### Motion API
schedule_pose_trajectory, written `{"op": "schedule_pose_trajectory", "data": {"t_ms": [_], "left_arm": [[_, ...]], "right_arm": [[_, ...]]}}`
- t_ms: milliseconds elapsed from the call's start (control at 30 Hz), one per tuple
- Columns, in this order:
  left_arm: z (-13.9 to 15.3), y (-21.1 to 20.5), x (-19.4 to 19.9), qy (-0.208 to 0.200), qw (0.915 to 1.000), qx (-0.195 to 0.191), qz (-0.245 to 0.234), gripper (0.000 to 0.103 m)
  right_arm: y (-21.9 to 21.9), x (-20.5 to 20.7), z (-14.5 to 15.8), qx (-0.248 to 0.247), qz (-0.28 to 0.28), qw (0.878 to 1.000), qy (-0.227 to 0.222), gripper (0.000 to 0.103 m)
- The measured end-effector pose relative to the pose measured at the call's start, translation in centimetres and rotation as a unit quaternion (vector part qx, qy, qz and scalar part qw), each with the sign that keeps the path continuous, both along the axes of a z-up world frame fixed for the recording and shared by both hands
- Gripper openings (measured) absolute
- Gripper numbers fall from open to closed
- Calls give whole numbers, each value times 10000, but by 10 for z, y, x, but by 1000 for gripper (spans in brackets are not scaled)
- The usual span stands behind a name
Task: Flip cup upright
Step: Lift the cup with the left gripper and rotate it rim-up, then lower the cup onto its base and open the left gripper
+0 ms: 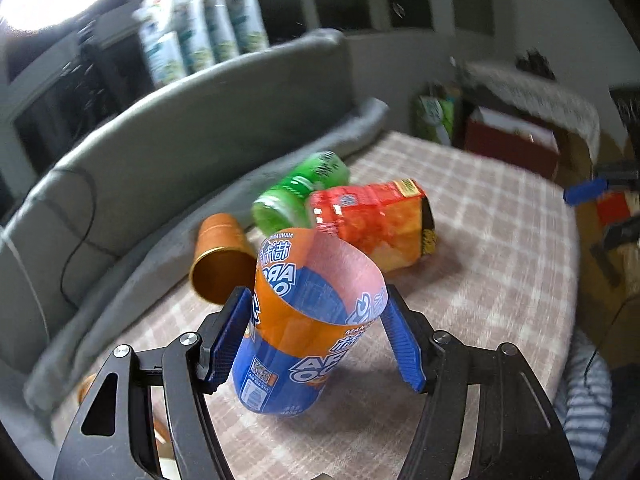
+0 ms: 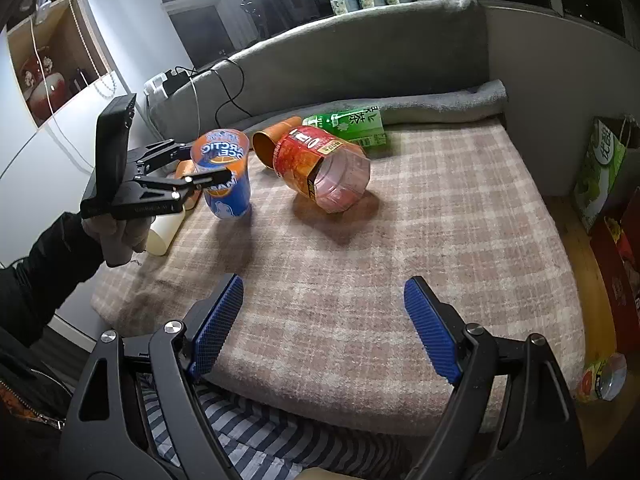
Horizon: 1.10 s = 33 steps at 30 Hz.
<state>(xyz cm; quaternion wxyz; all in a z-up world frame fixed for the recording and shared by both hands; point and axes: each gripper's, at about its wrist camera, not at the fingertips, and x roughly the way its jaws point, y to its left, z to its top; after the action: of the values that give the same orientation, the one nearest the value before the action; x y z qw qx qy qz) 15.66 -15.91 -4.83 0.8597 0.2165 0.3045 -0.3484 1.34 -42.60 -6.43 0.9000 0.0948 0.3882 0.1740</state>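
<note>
Far left in the right wrist view, a hand [image 2: 118, 236] in a dark sleeve holds the left gripper [image 2: 200, 168], which reaches to the cup [image 2: 226, 174]. The cup, blue and orange, stands on its base on the plaid blanket [image 2: 380, 264], mouth up, at the blanket's left side. In the left wrist view the left gripper [image 1: 316, 336] brackets the cup [image 1: 304, 332]: the left pad lies against the cup's wall, while the right pad meets the rim only near its tip and angles away from the wall lower down. Whether it is truly pinching cannot be told.

Just left of the cup lie a cream cup [image 2: 164, 230] and a small orange one [image 2: 186, 182], partly hidden by the tool. Behind and right of the cup an orange cup [image 2: 276, 140] lies on its side, mouth toward the camera. Beside it a red jar [image 2: 320, 168] lies tipped, open end forward. A green bottle [image 2: 348, 124] lies just behind the jar, near the grey cushion [image 2: 360, 56].

At the bottom, the right gripper [image 2: 322, 320] hovers over the blanket's near edge, its blue pads spread wide, holding nothing, well apart from the cup. A green bag [image 2: 600, 164] stands at far right.
</note>
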Motion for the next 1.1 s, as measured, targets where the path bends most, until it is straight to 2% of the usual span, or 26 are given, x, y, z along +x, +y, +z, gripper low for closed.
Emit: {"op": "schedule_pose_trajectory", "data": {"t_ms": [100, 267, 533, 1100], "left_arm": [[1, 16, 7, 138, 9986, -381, 327, 65], [-1, 37, 13, 100, 9945, -658, 813, 65], [-7, 71, 26, 350, 9787, -1117, 1686, 65], [-10, 68, 16, 261, 9816, -934, 1647, 65]], "right_arm": [[5, 2, 1, -19, 72, 10000, -4, 85], [13, 3, 6, -26, 182, 9998, -40, 85], [21, 5, 9, -53, 279, 9996, -56, 85], [30, 5, 13, -58, 380, 9992, -120, 85]]}}
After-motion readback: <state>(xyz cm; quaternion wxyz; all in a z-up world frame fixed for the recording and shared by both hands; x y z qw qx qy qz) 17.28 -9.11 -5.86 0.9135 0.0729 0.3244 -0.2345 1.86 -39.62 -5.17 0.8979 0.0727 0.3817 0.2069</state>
